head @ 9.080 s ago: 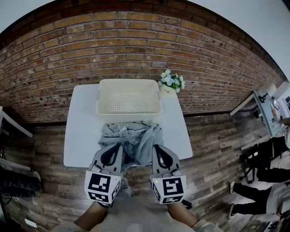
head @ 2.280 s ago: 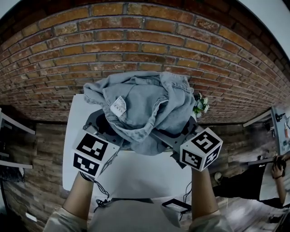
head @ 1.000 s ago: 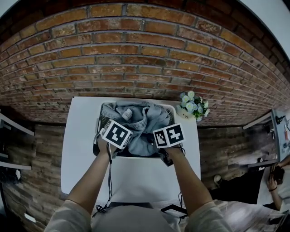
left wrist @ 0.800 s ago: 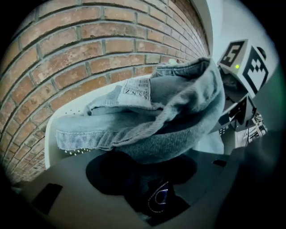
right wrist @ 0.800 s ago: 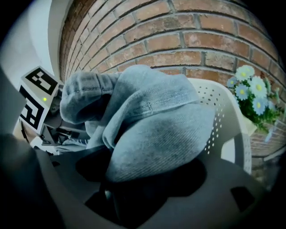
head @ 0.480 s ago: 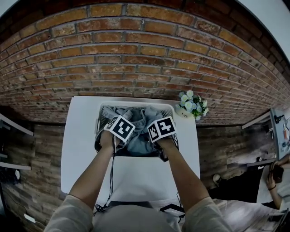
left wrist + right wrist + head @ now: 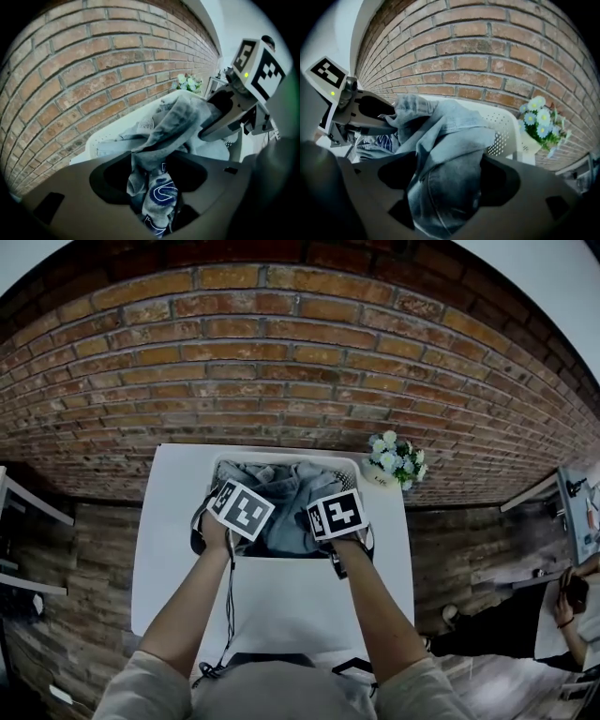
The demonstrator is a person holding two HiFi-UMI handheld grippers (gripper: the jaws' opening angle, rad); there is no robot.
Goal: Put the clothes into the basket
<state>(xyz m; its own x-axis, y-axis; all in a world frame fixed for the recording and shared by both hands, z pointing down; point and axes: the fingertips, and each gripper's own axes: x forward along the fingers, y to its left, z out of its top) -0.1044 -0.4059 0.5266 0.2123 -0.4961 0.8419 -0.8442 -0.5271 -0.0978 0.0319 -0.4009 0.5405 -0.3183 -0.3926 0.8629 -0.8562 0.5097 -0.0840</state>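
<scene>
Down in the basket [image 7: 349,463], the clothes [image 7: 281,488] mostly sit already; left gripper [image 7: 152,206] and right gripper [image 7: 445,197] each pinch a fold, jaws just now easing apart. Only the release remains, I'd say.

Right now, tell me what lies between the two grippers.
The grey clothes, bunched in the basket, span from left gripper to right gripper, shown in the head view. The right's jaws have just been opening, cloth between them.
</scene>
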